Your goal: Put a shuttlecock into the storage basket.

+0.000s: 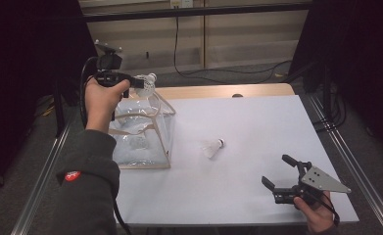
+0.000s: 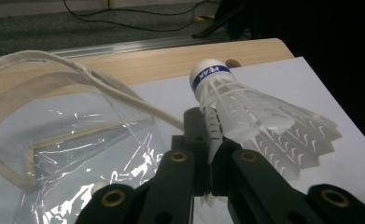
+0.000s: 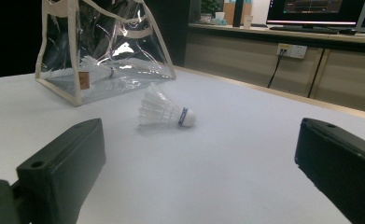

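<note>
Shuttlecock [image 1: 212, 147] on table [image 1: 257, 127] — right of bag [image 1: 142, 132].

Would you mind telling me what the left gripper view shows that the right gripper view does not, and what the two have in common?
Left gripper view alone: the left gripper shut on the feather skirt of a held shuttlecock, whose cork carries a blue band, above the bag's cloth handle.

Right gripper view alone: the right gripper, jaws wide apart with nothing between them, a second shuttlecock lying on its side on the table, and a wall socket behind.

Both share: the clear bag with cream trim and the white table.
</note>
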`<action>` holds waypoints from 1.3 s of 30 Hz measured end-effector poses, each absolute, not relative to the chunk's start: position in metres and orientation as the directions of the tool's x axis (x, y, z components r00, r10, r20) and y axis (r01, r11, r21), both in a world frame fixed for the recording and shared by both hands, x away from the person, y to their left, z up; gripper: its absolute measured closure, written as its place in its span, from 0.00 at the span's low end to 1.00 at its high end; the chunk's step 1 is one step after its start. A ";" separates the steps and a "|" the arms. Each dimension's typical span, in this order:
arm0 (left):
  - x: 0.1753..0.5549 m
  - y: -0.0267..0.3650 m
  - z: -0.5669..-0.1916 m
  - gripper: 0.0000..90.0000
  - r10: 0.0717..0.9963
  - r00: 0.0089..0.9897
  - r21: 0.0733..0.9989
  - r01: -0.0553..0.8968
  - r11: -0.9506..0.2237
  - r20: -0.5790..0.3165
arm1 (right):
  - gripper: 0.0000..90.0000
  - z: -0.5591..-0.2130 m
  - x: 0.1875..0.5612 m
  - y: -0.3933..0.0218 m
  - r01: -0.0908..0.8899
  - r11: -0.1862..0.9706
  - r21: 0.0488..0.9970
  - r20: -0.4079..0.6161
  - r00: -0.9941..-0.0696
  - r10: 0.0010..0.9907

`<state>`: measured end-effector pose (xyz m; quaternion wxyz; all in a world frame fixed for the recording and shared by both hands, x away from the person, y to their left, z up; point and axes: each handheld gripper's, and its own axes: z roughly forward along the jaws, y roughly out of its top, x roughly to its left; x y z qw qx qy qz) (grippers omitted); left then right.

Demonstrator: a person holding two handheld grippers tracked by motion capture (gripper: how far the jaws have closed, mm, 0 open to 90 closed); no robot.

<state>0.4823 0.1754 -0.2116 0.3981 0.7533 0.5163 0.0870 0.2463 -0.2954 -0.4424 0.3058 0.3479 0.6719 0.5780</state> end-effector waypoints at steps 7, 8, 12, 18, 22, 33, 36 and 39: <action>0.483 0.177 -0.212 1.00 0.857 0.438 0.689 0.710 -0.145 -0.271 | 0.02 -0.442 0.246 -0.295 0.114 0.091 0.989 -0.009 -0.571 0.821; 0.483 0.177 -0.212 1.00 0.859 0.435 0.690 0.709 -0.143 -0.269 | 0.02 -0.442 0.247 -0.295 0.111 0.092 0.989 -0.012 -0.571 0.821; 0.483 0.179 -0.212 1.00 0.863 0.431 0.690 0.709 -0.142 -0.265 | 0.02 -0.442 0.247 -0.295 0.111 0.092 0.990 -0.013 -0.571 0.821; 0.485 0.183 -0.212 1.00 0.867 0.428 0.693 0.707 -0.144 -0.256 | 0.02 -0.442 0.246 -0.296 0.116 0.091 0.989 -0.009 -0.570 0.822; 0.486 0.184 -0.213 1.00 0.868 0.427 0.690 0.709 -0.147 -0.254 | 0.02 -0.442 0.247 -0.295 0.111 0.092 0.990 -0.012 -0.571 0.821; 0.489 0.188 -0.216 0.99 0.879 0.412 0.690 0.709 -0.142 -0.242 | 0.02 -0.443 0.247 -0.295 0.112 0.091 0.990 -0.011 -0.572 0.820; 0.490 0.188 -0.217 0.99 0.880 0.413 0.686 0.712 -0.150 -0.236 | 0.02 -0.443 0.247 -0.295 0.111 0.092 0.990 -0.012 -0.572 0.820; 0.490 0.189 -0.220 0.99 0.885 0.399 0.687 0.714 -0.134 -0.242 | 0.02 -0.443 0.246 -0.295 0.114 0.090 0.989 -0.009 -0.572 0.820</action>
